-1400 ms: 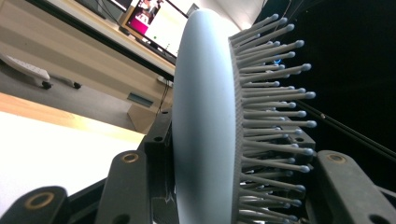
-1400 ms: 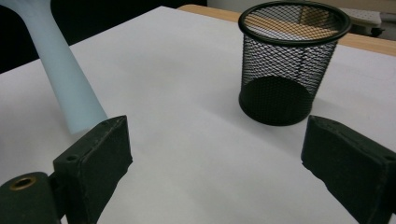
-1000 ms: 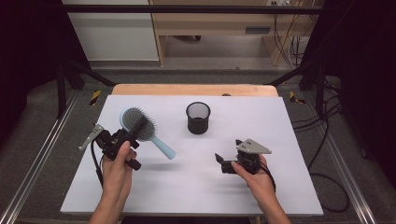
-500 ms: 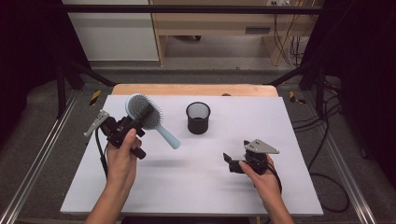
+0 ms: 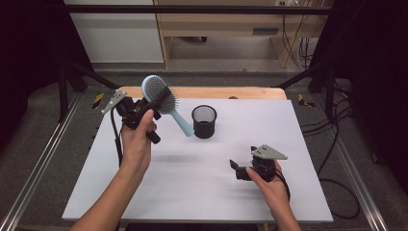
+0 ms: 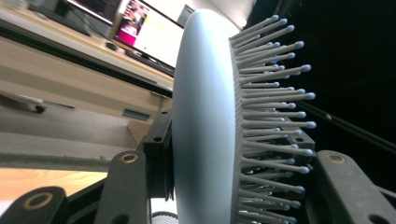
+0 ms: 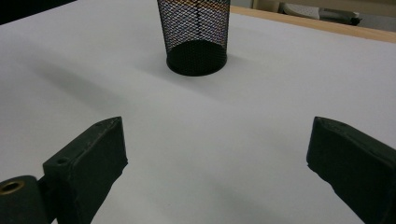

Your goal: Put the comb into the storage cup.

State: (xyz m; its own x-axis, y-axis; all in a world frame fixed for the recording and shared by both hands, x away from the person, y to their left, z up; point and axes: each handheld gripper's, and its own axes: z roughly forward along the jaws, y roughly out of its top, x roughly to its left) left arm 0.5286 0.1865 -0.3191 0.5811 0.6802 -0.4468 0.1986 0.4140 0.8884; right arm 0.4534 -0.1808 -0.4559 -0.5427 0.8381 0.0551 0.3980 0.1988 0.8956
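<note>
One light blue hairbrush (image 5: 162,96) is clamped between the jaws of the left gripper (image 5: 144,108) and is held clear above the white table (image 5: 192,187), to the left of the black mesh cup (image 5: 204,121). The brush head is gripped across its thickness: in the left gripper view the smooth back of the hairbrush (image 6: 205,121) is pressed against one black jaw and the bristle side is met by the other. The brush is tilted, with the head raised at the upper left and the handle slanted down toward the mesh cup, its tip just beside the cup's rim without a clear touch.

The right gripper (image 5: 245,168) is held low over the table, on the near right side of the mesh cup and well apart from it. Its jaws are spread wide with nothing between them, and the mesh cup (image 7: 196,37) is seen standing upright beyond them.

By count: one hairbrush, one mesh cup, two grippers, one table.
</note>
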